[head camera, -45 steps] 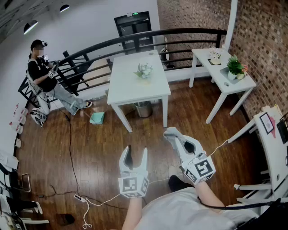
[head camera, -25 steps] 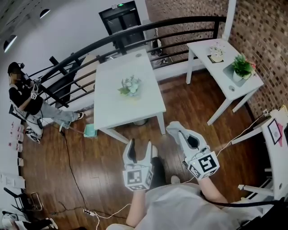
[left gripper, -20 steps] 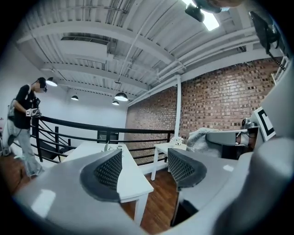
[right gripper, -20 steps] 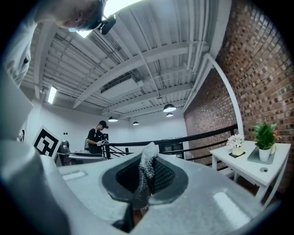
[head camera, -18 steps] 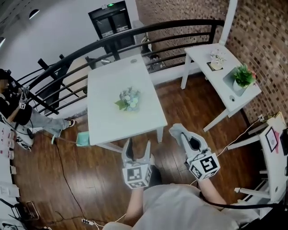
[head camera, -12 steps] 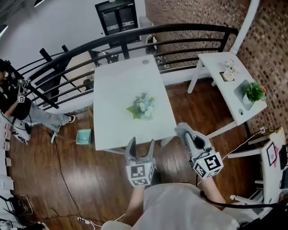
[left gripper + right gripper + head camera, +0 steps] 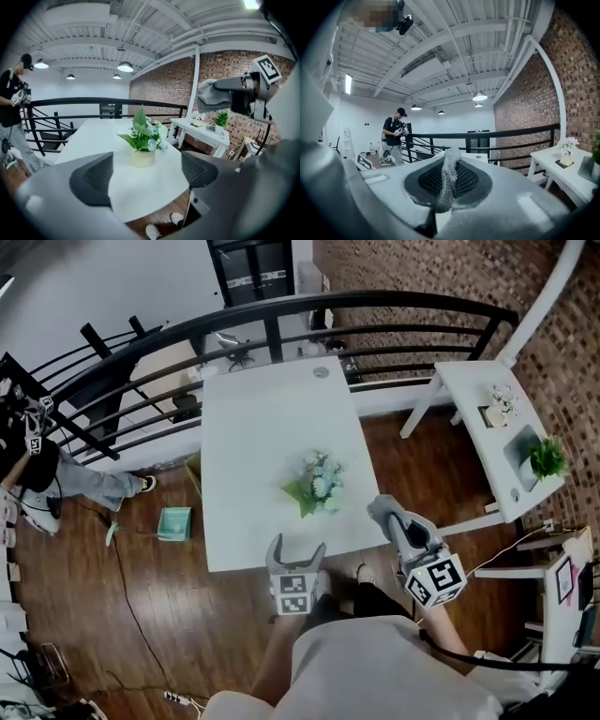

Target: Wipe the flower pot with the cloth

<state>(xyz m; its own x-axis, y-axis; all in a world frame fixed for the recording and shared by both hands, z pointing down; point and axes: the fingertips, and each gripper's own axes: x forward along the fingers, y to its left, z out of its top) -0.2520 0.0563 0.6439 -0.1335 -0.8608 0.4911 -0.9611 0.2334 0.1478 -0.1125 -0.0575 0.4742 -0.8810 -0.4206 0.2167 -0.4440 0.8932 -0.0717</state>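
Note:
A small cream flower pot [image 7: 321, 491] with green leaves and pale flowers stands on the white table [image 7: 253, 456], near its front edge. My left gripper [image 7: 296, 548] hovers at that front edge; its jaws are opening with nothing between them. In the left gripper view the flower pot [image 7: 142, 158] shows straight ahead, beyond the left gripper [image 7: 145, 176]. My right gripper [image 7: 394, 515] is shut on a grey cloth [image 7: 386, 510], just right of the table's front corner. In the right gripper view the cloth [image 7: 449, 165] stands pinched between the pads of the right gripper [image 7: 447, 183].
A black railing [image 7: 281, 320] runs behind the table. A second white table [image 7: 487, 442] at the right carries a green potted plant [image 7: 547, 457] and a small flower piece. A person [image 7: 28, 474] stands far left. A teal object [image 7: 174, 523] lies on the wooden floor.
The table has come much closer: both grippers have moved from over the bare floor to its front edge. The left jaws have spread apart. The cloth stays in the right gripper.

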